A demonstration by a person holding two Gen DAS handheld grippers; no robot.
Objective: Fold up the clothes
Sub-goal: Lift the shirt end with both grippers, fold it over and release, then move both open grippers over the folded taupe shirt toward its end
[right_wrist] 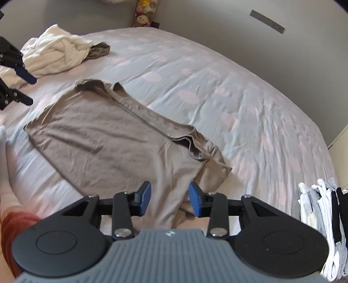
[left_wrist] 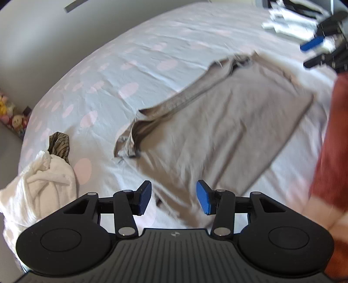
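Observation:
A taupe T-shirt (left_wrist: pixel 217 122) lies spread flat on the bed, also in the right wrist view (right_wrist: pixel 113 135), with its sleeves folded in along one side. My left gripper (left_wrist: pixel 174 197) is open and empty, just above one end of the shirt. My right gripper (right_wrist: pixel 170 197) is open and empty, above the opposite end near a folded sleeve. Each gripper shows in the other's view: the right one (left_wrist: pixel 313 52) at the far right, the left one (right_wrist: pixel 26 87) at the far left.
The bed sheet (right_wrist: pixel 239 98) is pale blue with pink dots. A heap of white cloth (left_wrist: pixel 41 178) with a striped dark garment (left_wrist: pixel 59 143) lies at one side. A stack of folded clothes (right_wrist: pixel 322 219) sits at the bed's other side. Soft toys (right_wrist: pixel 143 13) stand by the wall.

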